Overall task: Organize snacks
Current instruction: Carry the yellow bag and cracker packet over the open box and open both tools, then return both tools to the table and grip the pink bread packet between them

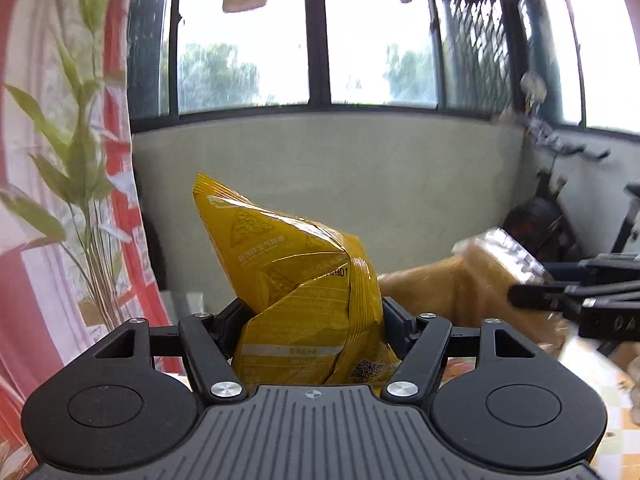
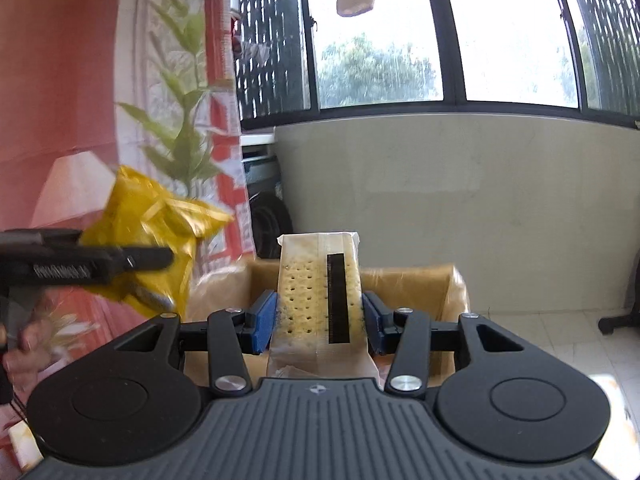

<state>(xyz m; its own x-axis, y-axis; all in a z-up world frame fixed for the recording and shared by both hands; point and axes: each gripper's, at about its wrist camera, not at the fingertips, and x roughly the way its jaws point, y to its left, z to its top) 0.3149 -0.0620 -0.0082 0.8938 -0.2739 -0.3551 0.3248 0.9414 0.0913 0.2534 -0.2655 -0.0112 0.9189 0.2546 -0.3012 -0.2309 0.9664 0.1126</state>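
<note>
My left gripper (image 1: 312,316) is shut on a crinkled yellow snack bag (image 1: 296,280) and holds it up in the air. The bag also shows in the right wrist view (image 2: 156,232), at the left with the left gripper (image 2: 160,258) on it. My right gripper (image 2: 318,320) is shut on a clear pack of crackers (image 2: 316,296) with a black strip, held upright over an open cardboard box (image 2: 448,280). In the left wrist view the cracker pack (image 1: 508,252) and right gripper (image 1: 520,296) appear blurred at the right, above the box (image 1: 440,292).
A leafy plant (image 1: 80,152) stands at the left by a red and white cloth (image 1: 120,208). A grey low wall (image 2: 460,200) under windows lies behind the box. Dark equipment (image 1: 560,216) sits at the right. Tiled floor (image 2: 560,340) shows at the right.
</note>
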